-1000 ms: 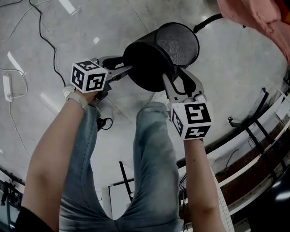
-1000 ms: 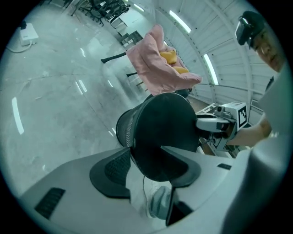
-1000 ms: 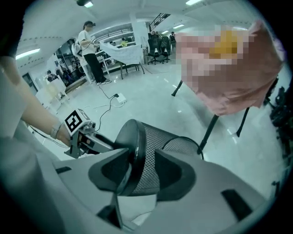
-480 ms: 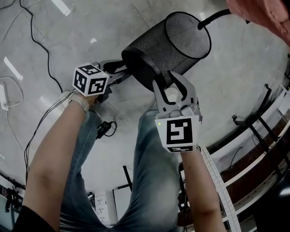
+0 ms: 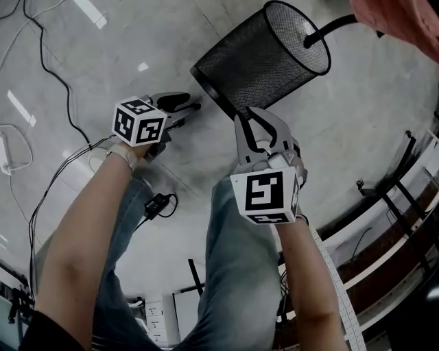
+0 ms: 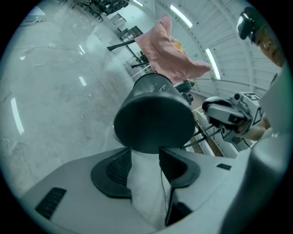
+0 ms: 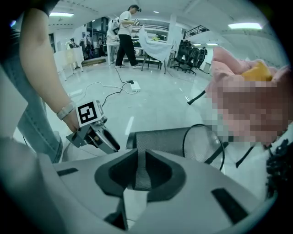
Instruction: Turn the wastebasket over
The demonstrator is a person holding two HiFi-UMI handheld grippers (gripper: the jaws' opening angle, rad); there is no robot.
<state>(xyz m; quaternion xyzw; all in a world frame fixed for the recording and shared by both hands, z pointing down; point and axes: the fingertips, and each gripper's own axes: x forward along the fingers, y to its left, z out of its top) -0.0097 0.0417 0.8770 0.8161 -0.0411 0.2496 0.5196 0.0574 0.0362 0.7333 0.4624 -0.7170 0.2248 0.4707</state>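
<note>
The black mesh wastebasket lies on its side on the grey floor, its solid base toward me and its open mouth pointing up and to the right. In the left gripper view the round base stands just beyond my left gripper. Its jaws are wide apart and closing slightly, with only floor between them. My right gripper points steeply down beside the basket's wall near the base. Its jaws are closing to a narrow gap. Mesh shows through that gap, but the pads do not press on it.
A pink cloth hangs at the upper right over a black stand leg. Black cables trail across the floor on the left. Dark racks run along the right. My jeans-clad leg is below the grippers.
The basket has gone from between the grippers to lying farther up the picture on its side. The right gripper rolled and its jaws narrowed; both grippers dropped lower.
</note>
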